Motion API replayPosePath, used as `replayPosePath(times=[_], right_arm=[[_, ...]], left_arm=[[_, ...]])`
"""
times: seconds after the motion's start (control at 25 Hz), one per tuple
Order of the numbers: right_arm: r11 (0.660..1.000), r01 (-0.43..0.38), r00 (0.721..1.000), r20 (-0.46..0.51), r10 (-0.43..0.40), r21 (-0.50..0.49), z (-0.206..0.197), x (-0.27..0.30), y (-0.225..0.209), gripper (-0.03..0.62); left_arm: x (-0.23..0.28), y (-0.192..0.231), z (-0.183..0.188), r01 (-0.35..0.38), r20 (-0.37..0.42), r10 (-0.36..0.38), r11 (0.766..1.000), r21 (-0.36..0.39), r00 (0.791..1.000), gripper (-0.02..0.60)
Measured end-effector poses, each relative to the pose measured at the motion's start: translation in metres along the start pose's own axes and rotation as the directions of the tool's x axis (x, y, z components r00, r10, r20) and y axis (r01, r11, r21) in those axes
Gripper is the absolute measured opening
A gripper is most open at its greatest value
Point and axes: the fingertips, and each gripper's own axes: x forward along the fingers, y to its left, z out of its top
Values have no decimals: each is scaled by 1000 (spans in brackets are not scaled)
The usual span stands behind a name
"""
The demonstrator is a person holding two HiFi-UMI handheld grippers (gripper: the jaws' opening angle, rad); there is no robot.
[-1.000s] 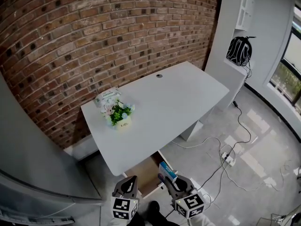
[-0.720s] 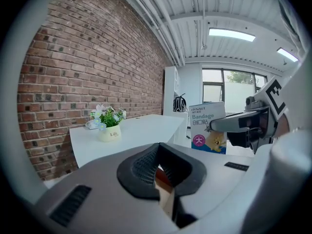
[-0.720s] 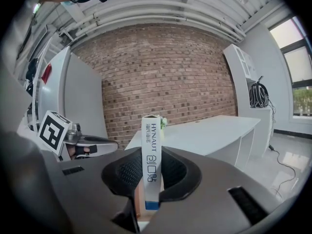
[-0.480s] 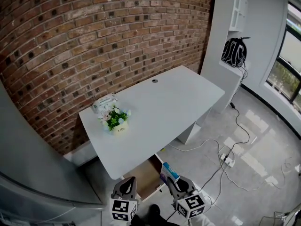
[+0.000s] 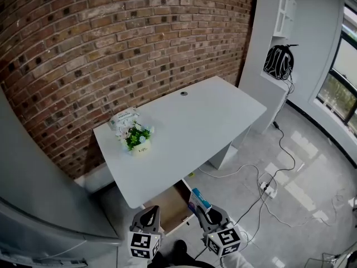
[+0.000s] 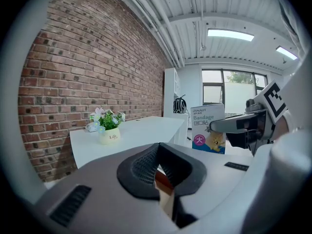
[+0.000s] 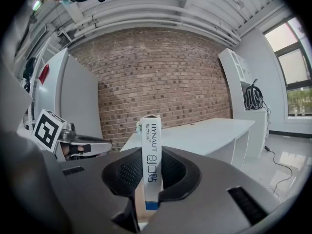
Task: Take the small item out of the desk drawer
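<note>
Red brick wall (image 5: pixel 111 38) behind white desk (image 5: pixel 201 121), glossy grey floor (image 5: pixel 318 149).

The white bandage box (image 7: pixel 151 150) with a blue foot stands upright, narrow side on, clamped in the right gripper (image 7: pixel 150 184) — near the pulled-open, wood-lined desk drawer (image 5: pixel 167 208).

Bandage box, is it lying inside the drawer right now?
No, the right gripper holds the bandage box upright between its jaws, outside the open drawer.

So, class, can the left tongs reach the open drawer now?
Probably yes: the left tongs hang beside the open drawer, nothing between them; the right tongs hold the box off to one side.
</note>
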Motion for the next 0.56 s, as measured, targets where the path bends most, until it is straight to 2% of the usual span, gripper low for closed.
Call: replayPosePath(times=[0.56], right_arm=[[1000,-8,1000,9,8,-8,2,2,-3,89]], left_arm=[[3,0,5,-11,8,11,1000,8,1000,15]])
